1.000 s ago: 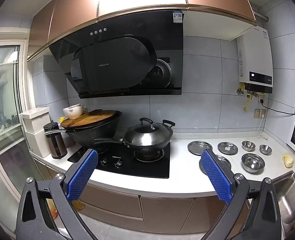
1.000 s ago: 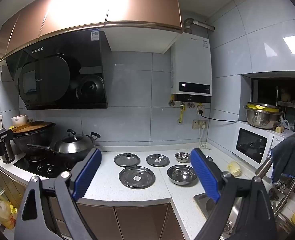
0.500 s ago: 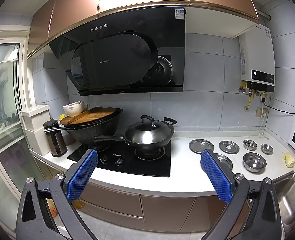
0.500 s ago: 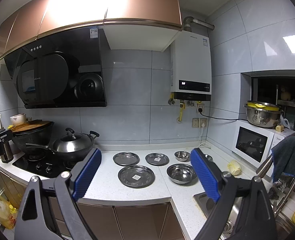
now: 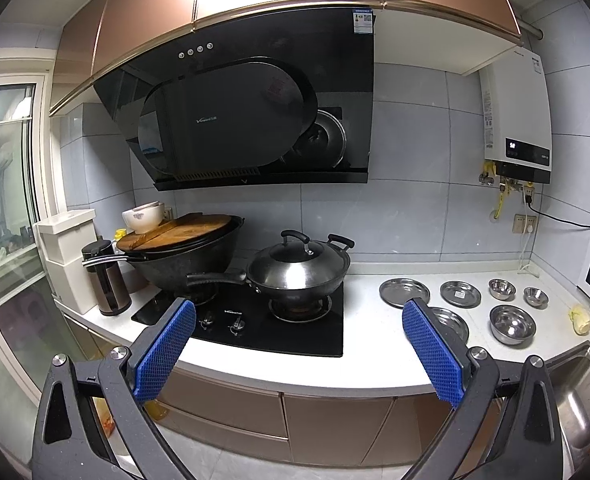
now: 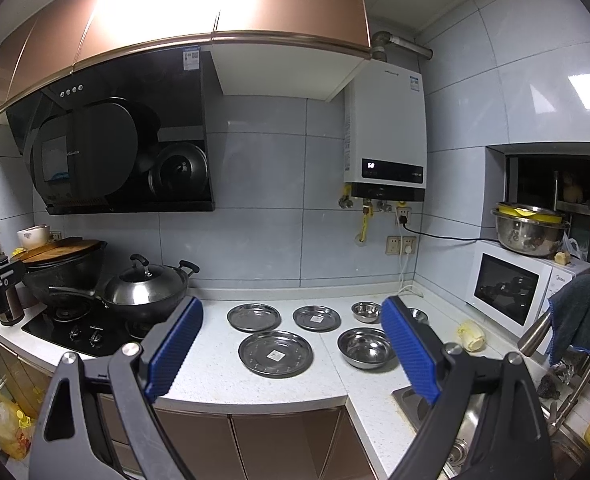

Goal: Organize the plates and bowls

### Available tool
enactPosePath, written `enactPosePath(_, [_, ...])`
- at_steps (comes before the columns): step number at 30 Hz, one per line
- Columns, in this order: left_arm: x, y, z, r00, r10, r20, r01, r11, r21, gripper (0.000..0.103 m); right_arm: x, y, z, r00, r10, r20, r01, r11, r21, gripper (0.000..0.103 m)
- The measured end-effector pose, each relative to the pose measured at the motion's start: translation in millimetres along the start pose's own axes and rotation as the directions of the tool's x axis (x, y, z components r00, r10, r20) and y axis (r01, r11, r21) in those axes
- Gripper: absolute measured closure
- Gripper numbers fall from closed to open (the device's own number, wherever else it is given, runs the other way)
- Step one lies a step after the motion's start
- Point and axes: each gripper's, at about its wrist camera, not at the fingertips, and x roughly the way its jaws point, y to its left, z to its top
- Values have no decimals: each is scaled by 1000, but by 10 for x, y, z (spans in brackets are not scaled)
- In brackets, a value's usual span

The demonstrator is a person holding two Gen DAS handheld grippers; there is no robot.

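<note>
Three steel plates lie on the white counter (image 6: 199, 376): a large one (image 6: 276, 354) in front, two smaller ones (image 6: 254, 317) (image 6: 316, 318) behind. Beside them stand a large steel bowl (image 6: 366, 347) and a small bowl (image 6: 365, 311); a second small bowl (image 5: 535, 295) is mostly hidden behind my right finger. The left wrist view shows the same set at the right, with the back plates (image 5: 404, 292) (image 5: 459, 293) and the large bowl (image 5: 512, 324). My left gripper (image 5: 298, 326) and right gripper (image 6: 291, 326) are both open, empty, held short of the counter.
A black hob (image 5: 263, 324) carries a lidded wok (image 5: 301, 266) and a big black wok (image 5: 187, 252) under a wooden board. A sink (image 6: 451, 420) lies at the right corner, a microwave (image 6: 513, 284) behind it. A thermos (image 5: 107, 280) stands far left.
Both views have shifted slightly: the counter and dishes sit a little lower and closer in the frames. Both grippers stay open. Nothing on the counter has moved.
</note>
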Motion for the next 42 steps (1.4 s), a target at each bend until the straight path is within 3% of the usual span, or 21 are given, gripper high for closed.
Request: enactPosePath(42, [122, 108, -31, 1000, 2, -31, -3, 999, -32, 1, 81, 86, 4, 1000, 6, -8, -6, 1000, -2, 11])
